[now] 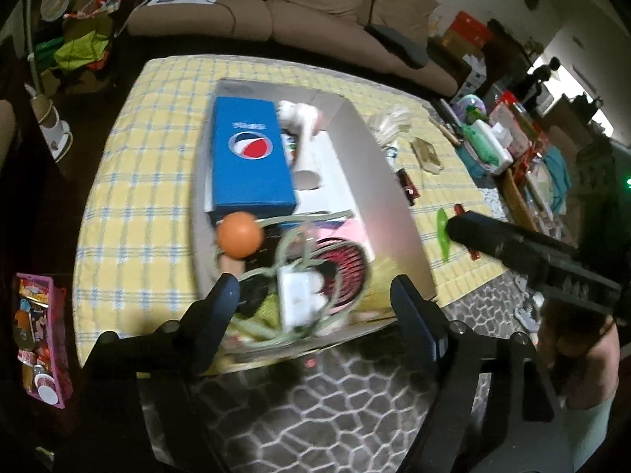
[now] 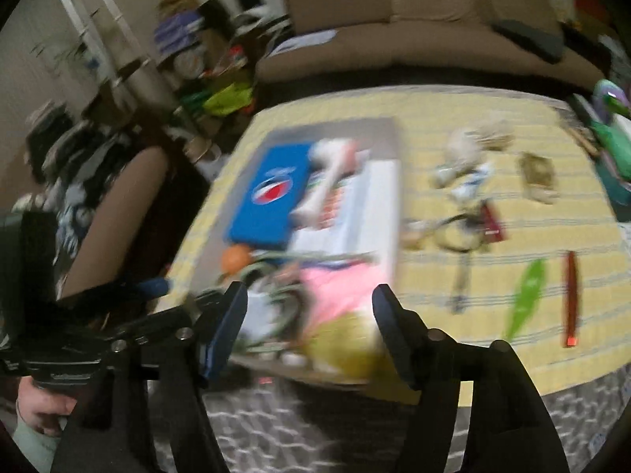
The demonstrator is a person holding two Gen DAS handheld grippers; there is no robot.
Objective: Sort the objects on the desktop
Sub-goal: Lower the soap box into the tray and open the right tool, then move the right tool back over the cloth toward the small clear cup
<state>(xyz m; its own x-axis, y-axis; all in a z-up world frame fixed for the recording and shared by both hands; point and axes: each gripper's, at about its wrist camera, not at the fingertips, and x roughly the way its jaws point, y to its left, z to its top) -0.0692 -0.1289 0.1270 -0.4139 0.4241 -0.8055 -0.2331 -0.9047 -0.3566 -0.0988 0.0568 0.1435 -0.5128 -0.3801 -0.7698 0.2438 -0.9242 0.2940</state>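
2 grippers hang over the near end of the box (image 1: 388, 193) on the yellow checked table (image 1: 130, 213), both spread wide with nothing between the pads. Below the left gripper (image 1: 315, 299) lie a white charger (image 1: 297, 295) in its looped green cable (image 1: 292, 244), with the orange ball (image 1: 239, 234) and blue Pepsi carton (image 1: 250, 153) beyond. The right gripper (image 2: 309, 329) sits above a pink cloth (image 2: 341, 287), though that view is blurred. Out on the table to the right: a green strip (image 2: 526, 297) and a red stick (image 2: 571, 297).
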